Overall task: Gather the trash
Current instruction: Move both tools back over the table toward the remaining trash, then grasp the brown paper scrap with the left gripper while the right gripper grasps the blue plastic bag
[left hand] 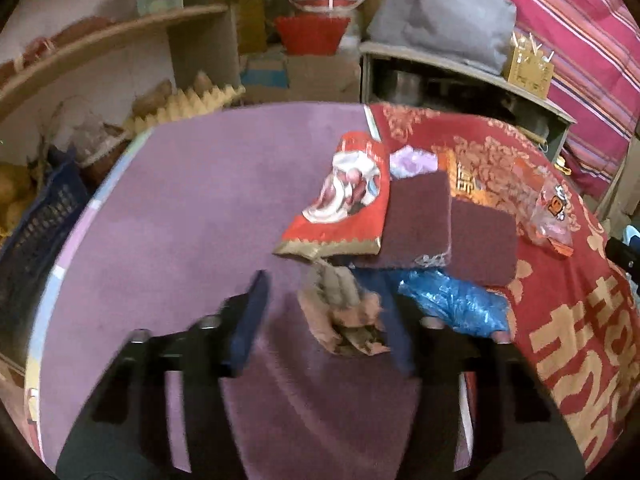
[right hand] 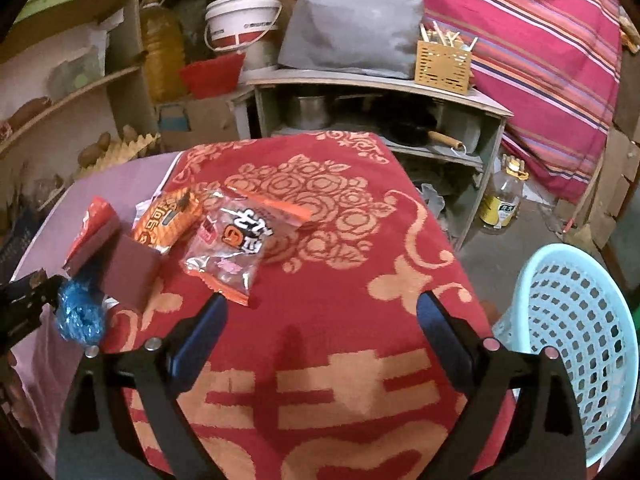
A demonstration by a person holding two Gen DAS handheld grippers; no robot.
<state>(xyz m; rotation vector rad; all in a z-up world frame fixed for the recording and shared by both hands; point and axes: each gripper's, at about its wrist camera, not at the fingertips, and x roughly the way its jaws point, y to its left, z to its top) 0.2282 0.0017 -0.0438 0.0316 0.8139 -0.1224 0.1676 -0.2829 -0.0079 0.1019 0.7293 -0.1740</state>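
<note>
My left gripper [left hand: 324,300] is open over the purple table [left hand: 180,208], with a crumpled brown paper scrap [left hand: 344,312] between its fingers, closer to the right one. A red snack wrapper [left hand: 344,196], two maroon pads [left hand: 448,232] and a blue plastic wad [left hand: 456,304] lie just beyond. My right gripper [right hand: 320,312] is open and empty above the red cloth [right hand: 340,280]. A clear orange-edged packet [right hand: 236,244] lies by its left finger, an orange wrapper [right hand: 168,220] further left. The blue wad also shows in the right wrist view [right hand: 80,316].
A light blue plastic basket [right hand: 576,340] stands at the right of the table. A dark blue crate [left hand: 36,232] sits at the left. Shelves [right hand: 380,92] with pots, a grey bag [right hand: 352,24], a white bucket [right hand: 244,20] and an oil bottle [right hand: 160,52] stand behind.
</note>
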